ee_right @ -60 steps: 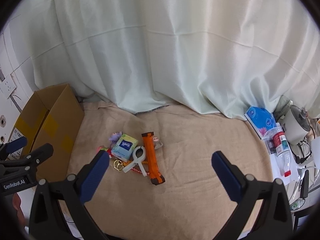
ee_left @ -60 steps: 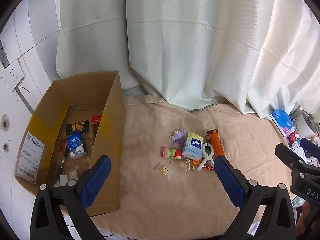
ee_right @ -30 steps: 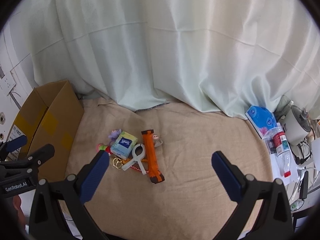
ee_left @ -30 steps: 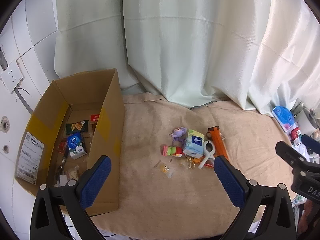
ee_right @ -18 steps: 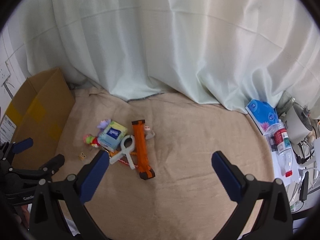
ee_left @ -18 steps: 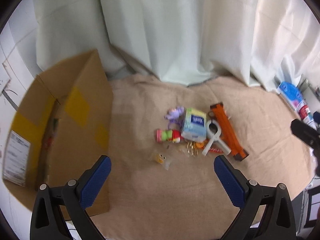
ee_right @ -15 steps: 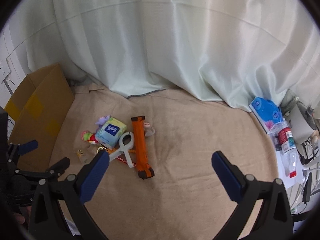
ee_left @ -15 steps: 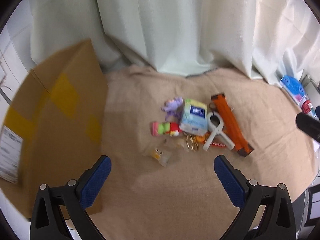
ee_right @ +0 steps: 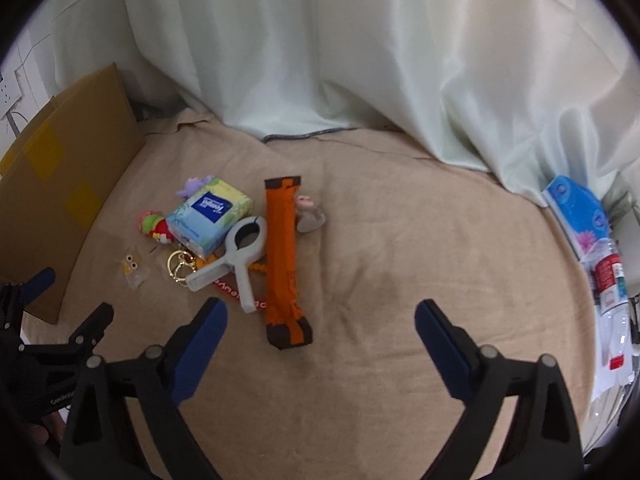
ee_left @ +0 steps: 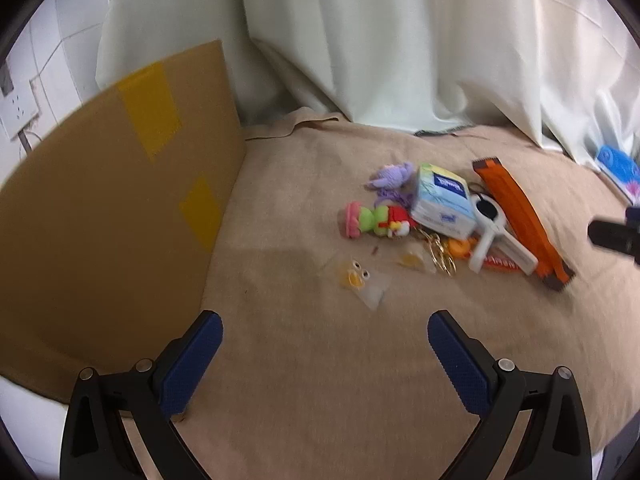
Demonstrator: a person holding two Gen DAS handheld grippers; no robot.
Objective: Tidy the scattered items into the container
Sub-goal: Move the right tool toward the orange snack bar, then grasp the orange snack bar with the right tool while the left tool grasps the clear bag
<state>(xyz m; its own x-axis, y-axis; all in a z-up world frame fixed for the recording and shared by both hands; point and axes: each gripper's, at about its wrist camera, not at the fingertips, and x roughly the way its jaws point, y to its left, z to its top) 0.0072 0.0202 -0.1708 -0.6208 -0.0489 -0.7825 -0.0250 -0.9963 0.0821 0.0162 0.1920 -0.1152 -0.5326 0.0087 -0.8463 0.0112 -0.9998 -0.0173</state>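
A heap of small items lies on the tan cloth: a blue tissue pack [ee_left: 442, 204] [ee_right: 210, 214], a long orange packet [ee_left: 520, 222] [ee_right: 283, 256], a white clip [ee_left: 494, 236] [ee_right: 242, 256], a green and pink plush toy [ee_left: 370, 220] [ee_right: 154, 226], a purple plush [ee_left: 390, 174], gold rings [ee_right: 178, 266] and a small clear bag with googly eyes [ee_left: 358, 278] [ee_right: 132, 270]. The cardboard box [ee_left: 100, 208] [ee_right: 60, 184] stands to their left; only its outer wall shows. My left gripper [ee_left: 324, 354] is open just short of the clear bag. My right gripper [ee_right: 320, 336] is open near the orange packet's near end.
A pale curtain hangs behind the cloth. At the right edge lie a blue wipes pack [ee_right: 576, 210] and a plastic bottle [ee_right: 610, 288]. A wall socket [ee_left: 18, 110] sits left of the box. The left gripper's body [ee_right: 48, 352] shows low left in the right wrist view.
Both grippers have dropped and come closer to the heap. The left one swung away from the box opening, so the box interior is out of sight. Both stay open.
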